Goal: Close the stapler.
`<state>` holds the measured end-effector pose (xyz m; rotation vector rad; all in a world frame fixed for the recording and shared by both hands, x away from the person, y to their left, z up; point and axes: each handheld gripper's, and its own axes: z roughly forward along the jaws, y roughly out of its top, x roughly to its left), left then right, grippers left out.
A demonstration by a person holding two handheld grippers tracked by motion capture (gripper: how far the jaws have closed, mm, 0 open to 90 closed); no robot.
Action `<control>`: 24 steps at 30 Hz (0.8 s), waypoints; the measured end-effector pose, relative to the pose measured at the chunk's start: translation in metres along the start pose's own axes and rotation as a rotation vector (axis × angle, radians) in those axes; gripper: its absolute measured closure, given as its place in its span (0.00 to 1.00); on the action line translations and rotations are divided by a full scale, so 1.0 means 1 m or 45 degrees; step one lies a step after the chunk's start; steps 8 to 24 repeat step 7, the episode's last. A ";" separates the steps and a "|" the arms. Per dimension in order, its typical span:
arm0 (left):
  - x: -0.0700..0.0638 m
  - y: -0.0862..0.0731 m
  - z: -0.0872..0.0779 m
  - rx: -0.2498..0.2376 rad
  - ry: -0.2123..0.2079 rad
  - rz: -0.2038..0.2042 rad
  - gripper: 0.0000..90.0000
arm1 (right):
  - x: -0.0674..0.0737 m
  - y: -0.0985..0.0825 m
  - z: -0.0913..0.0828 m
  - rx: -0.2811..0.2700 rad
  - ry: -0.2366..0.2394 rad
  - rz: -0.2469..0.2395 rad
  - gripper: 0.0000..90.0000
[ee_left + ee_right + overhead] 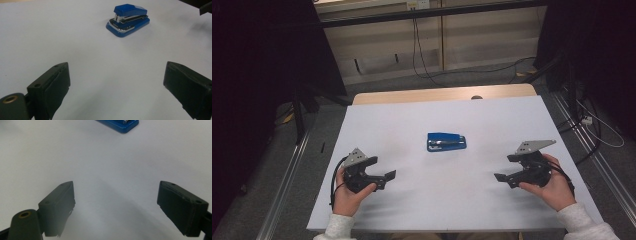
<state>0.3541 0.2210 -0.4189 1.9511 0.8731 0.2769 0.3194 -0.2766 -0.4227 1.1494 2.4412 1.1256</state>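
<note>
The left gripper (388,176) and the right gripper (498,177) are both wide open — holding nothing. The blue stapler (446,141) lies on the white table (437,200), between them and a bit farther back.

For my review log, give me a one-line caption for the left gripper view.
Open left gripper above the white table, jaws wide apart, pointing toward a blue stapler lying farther off.

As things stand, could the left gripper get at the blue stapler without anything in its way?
Probably yes. The left gripper is open and pointed toward the blue stapler, with bare white table between them. The right gripper sits off on the other side.
</note>
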 end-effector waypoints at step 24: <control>0.002 -0.005 -0.004 0.008 0.005 0.006 0.08 | 0.001 -0.001 -0.003 -0.012 0.001 -0.005 0.16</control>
